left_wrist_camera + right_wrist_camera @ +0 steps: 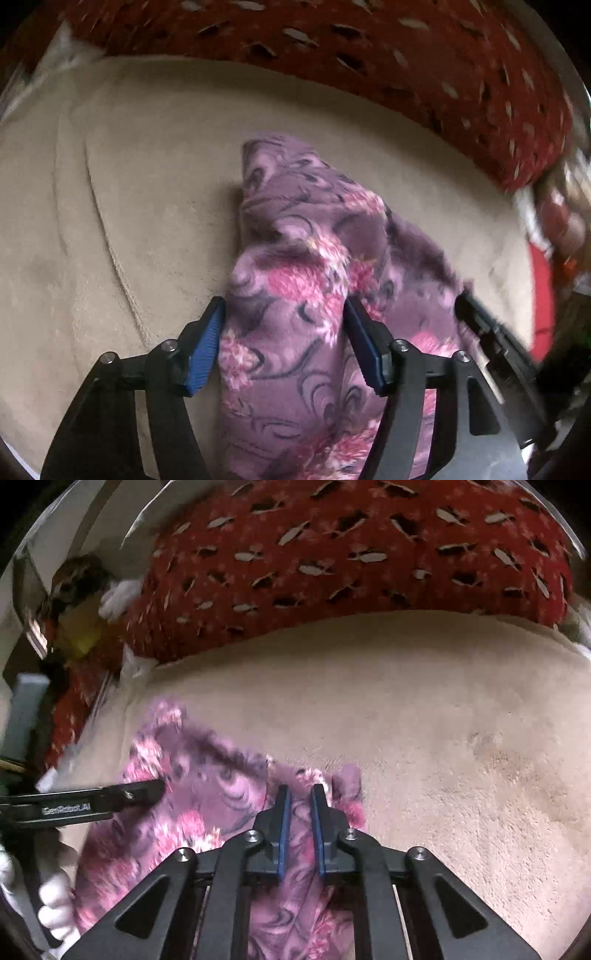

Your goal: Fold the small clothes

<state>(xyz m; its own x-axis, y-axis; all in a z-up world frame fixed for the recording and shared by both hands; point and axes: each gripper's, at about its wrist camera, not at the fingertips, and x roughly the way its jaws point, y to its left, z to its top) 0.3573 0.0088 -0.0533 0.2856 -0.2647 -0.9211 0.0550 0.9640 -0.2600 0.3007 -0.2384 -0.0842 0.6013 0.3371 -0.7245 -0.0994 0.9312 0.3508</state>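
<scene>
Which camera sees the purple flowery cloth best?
The left wrist view: the purple flowery cloth fills its middle, bunched up on the beige blanket. The right wrist view shows only its lower-left part, blurred and partly behind the right claw.

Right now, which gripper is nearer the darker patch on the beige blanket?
Right. The right gripper, shut on the floral cloth at its edge, sits just left of the darker patch; the left gripper is farther left, across the cloth.

- The purple floral garment (295, 295) runs off the left wrist view at 6 o'clock, its lower part hidden behind the gripper frame.
- Clutter (557, 221) at 3 o'clock is blurred beyond telling.
- A gloved hand (55, 904) is cut off at 8 o'clock.
</scene>
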